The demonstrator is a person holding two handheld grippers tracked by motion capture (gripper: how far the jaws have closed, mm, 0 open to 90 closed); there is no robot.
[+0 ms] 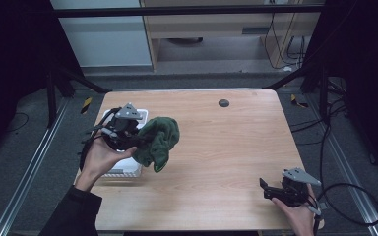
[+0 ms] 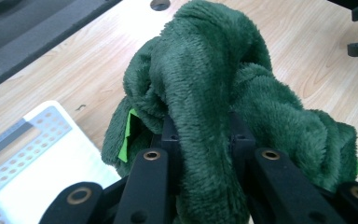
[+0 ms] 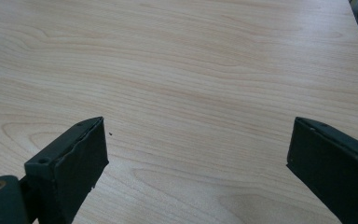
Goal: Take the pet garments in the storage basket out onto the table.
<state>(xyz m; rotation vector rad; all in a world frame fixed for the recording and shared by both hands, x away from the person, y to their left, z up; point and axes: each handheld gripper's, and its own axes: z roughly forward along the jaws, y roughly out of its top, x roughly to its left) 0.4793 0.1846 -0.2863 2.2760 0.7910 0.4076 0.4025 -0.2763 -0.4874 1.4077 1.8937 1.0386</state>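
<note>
Closest in, the right gripper [image 1: 271,189] sits low at the table [image 1: 226,147] edge, jaws spread wide on nothing. Further back, the left gripper [image 1: 137,138] pinches a fuzzy green cloth [image 1: 158,141] that swallows its jaw tips, lifted beside the white basket [image 1: 128,169], which is mostly blocked by the hand.

Left claw [image 1: 140,135] raised, clamped; right claw [image 1: 266,189] low, agape.
</note>
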